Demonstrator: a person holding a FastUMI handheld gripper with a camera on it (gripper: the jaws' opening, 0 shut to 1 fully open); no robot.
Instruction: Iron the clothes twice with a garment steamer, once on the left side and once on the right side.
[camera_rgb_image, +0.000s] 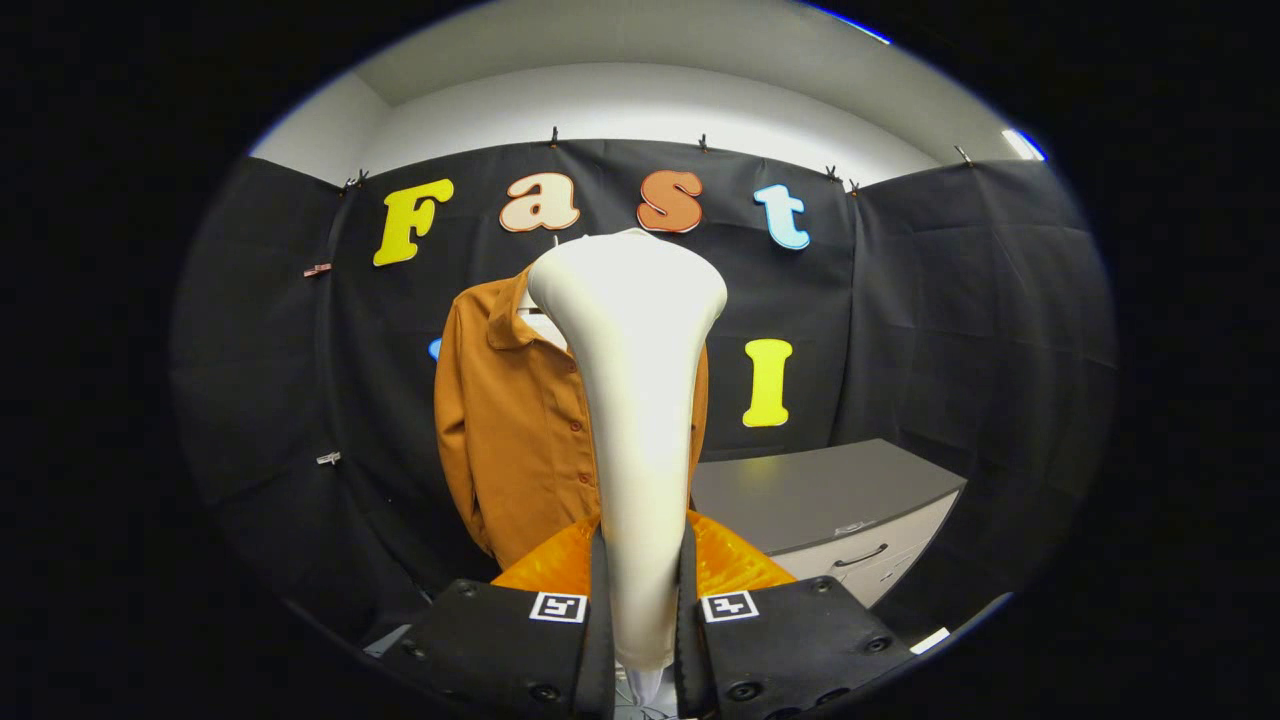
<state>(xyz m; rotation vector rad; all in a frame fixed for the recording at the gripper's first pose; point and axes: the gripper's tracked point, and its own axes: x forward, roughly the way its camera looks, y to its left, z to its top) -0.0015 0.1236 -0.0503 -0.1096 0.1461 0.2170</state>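
The gripper (641, 600) was closed on the handle of the white garment steamer (636, 400), both fingers pressing its sides. The steamer stood upright before the brown shirt (510, 430) hanging on the booth wall. A grey bench (820, 495) stood beside the shirt.

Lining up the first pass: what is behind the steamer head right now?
The orange shirt hangs behind the white steamer, which the gripper fingers clamp. Its collar and button row show beside the steamer; its middle and other side are covered.
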